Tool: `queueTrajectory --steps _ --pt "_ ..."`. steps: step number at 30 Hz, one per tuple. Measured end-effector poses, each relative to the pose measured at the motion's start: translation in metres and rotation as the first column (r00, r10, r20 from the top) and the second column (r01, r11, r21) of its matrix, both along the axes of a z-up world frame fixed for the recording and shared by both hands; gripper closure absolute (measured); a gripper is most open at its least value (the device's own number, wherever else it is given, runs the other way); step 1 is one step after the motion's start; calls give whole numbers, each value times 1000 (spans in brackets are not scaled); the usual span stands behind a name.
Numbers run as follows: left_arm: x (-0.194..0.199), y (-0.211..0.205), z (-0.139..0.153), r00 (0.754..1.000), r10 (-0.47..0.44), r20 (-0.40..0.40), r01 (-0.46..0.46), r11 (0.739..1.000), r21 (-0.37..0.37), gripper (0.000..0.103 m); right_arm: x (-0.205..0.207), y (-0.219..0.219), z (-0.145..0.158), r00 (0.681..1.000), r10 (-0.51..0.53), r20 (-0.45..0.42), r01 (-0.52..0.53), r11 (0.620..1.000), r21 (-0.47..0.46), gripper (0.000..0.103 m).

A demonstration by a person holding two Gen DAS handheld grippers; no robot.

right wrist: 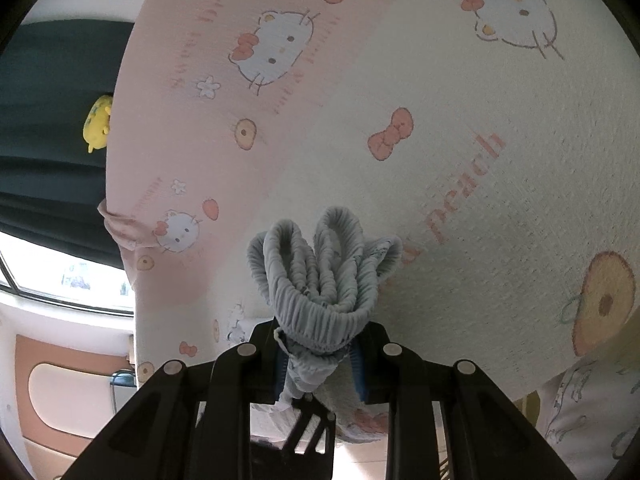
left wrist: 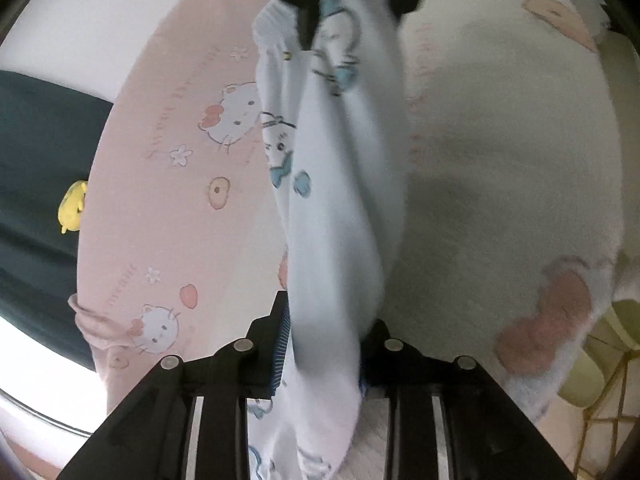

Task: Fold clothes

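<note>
A white garment with blue cartoon prints (left wrist: 336,184) hangs stretched in the air between both grippers, above the bed. At the bottom of the left wrist view my left gripper (left wrist: 328,322) is shut on its lower end, and cloth spills down between the fingers. My right gripper (left wrist: 308,20) shows at the top of that view as a dark blurred shape clamped on the upper end. In the right wrist view my right gripper (right wrist: 320,334) is shut on the bunched, ribbed elastic waistband (right wrist: 320,276), whose pale grey-blue loops fan out past the fingertips.
Below lies a bed sheet (right wrist: 460,128), pink and white with cartoon cats and bows. A yellow plush toy (right wrist: 97,123) sits by the dark curtain (left wrist: 36,152) at the left. Another printed garment (right wrist: 592,408) lies at the lower right. A pale chair with gold legs (left wrist: 612,380) stands beside the bed.
</note>
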State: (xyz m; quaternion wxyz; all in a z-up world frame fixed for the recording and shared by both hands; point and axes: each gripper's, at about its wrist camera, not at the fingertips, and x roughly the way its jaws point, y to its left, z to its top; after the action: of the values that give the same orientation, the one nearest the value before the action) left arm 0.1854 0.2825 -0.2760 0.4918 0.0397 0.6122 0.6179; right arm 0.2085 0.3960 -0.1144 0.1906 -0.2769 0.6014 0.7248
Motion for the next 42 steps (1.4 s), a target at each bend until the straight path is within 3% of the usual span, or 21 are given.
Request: queueTrajectory --steps 4,7,9,11,13,15,18,21,24,27,30,34,36,39,42 --pt "-8 -11 11 993 66 100 -65 998 -13 79 -4 -4 6 1000 2 10 -2 999 33 78" --pt "-18 -17 30 941 179 287 -177 984 -35 79 -8 -10 12 1000 10 18 -11 997 80 78" --pt "-34 -14 50 862 235 448 -241 969 -46 79 -10 -13 15 1000 7 29 -10 994 108 78" --pt "-50 -13 62 781 282 557 -288 954 -78 79 -10 -13 14 999 -1 38 -3 994 113 78" --pt "-67 -12 74 683 325 655 -334 935 -116 79 -9 -12 10 999 -13 39 10 995 96 78" --pt "-83 -16 84 607 350 713 -370 919 -137 79 -9 -12 7 999 -22 38 19 996 86 78" --pt "-85 -41 94 560 363 744 -440 892 -104 79 -11 -14 8 999 -14 51 9 995 101 78" --pt "-109 -38 103 522 399 753 -503 858 -105 79 -11 -15 7 997 -13 74 4 993 114 78" --pt "-132 -42 111 439 372 818 -506 854 -117 79 -9 -14 4 997 -14 80 5 994 109 78" --pt "-133 -22 113 386 364 848 -504 853 -137 79 -7 -14 4 997 -15 77 6 994 111 78" --pt "-129 -5 98 290 377 879 -483 851 -206 79 -6 -14 3 997 -14 75 6 994 107 78" --pt "-124 7 80 202 407 891 -458 843 -281 80 -4 -15 1 997 -16 73 9 995 102 78" --pt "-115 8 66 184 442 878 -442 835 -327 80 -4 -15 0 998 -17 68 10 995 98 78" --pt "-104 2 50 207 491 846 -445 818 -366 80 -6 -16 -5 998 -7 63 2 997 83 78" --pt "-102 3 47 215 504 837 -451 811 -373 80 -9 -18 -9 998 1 69 -7 997 83 78"
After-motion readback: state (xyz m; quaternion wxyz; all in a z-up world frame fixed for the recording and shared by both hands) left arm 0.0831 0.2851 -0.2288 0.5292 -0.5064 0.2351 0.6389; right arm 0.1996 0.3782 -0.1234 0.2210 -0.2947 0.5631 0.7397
